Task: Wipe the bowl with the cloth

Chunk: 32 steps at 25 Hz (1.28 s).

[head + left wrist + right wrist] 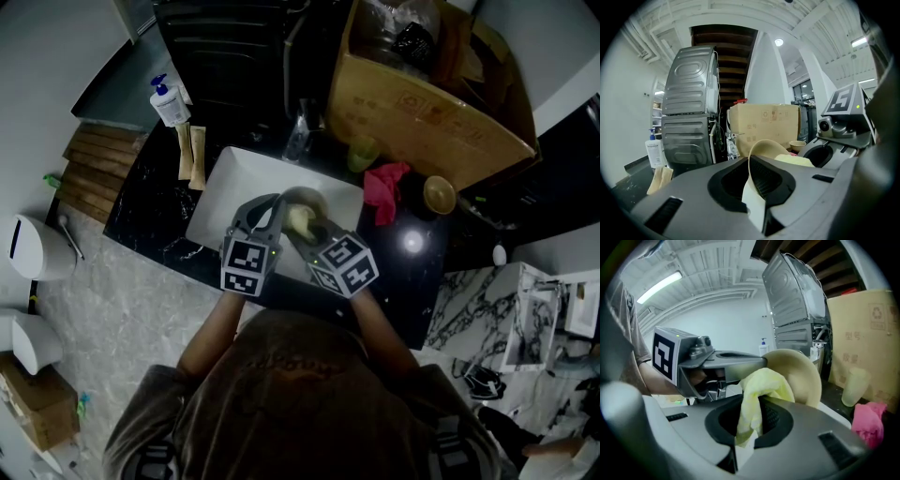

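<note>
While clamping the bowl (766, 147) by its rim in the left tool (757, 185), closed tight and holding it tilted above the sink (225, 187) near the right edge, press the cloth (761, 385) flat to the inner wall. Right tool (750, 427) closed on a bunched fold of cloth. Sweep in slow arcs from rim to base. Turn the bowl a little between passes. Mind the two tools, close together: avoid knocking them.

Beige bowl (806, 373) tipped on edge, crumpled pale-yellow cloth (764, 387) pressed against its inside
</note>
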Available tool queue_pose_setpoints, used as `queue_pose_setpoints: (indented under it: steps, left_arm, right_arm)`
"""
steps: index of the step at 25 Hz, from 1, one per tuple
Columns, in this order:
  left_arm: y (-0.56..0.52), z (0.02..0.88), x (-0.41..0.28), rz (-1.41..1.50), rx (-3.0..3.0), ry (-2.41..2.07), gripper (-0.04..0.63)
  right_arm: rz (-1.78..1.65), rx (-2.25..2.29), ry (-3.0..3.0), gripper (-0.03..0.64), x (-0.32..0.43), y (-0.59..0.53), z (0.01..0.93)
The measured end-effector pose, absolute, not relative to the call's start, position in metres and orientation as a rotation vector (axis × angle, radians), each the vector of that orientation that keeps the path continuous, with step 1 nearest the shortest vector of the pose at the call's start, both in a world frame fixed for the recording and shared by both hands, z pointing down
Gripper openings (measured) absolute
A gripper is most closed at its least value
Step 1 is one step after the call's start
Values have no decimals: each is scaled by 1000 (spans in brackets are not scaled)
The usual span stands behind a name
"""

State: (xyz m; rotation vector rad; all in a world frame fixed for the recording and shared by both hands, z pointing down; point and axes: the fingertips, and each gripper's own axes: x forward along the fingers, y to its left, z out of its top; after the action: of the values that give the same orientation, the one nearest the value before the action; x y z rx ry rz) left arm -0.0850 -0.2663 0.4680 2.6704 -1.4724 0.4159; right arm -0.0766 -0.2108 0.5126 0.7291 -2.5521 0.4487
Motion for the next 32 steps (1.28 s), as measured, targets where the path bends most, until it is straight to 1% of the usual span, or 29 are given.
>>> queue_pose_setpoints:
  steps: [12, 19, 23, 27, 32]
  left_arm:
    - [-276, 486, -134, 415, 2523, -1569, 25]
    - [-276, 495, -161, 402, 2433, -1621, 25]
    - [-277, 491, -165, 407, 2456, -1653, 25]
    - [-277, 467, -160, 410, 2554, -1720, 25]
    - [-274, 430, -158, 298, 2692, -1802, 25]
  right_arm:
    - [584, 890, -2572, 28, -21, -222, 513]
    - [692, 1142, -2576, 28, 22, -240, 509]
    - [622, 1262, -2605, 28, 31, -248, 498]
    - [505, 1342, -2636, 28, 34, -253, 485]
    - [320, 1418, -2689, 28, 32, -252, 460]
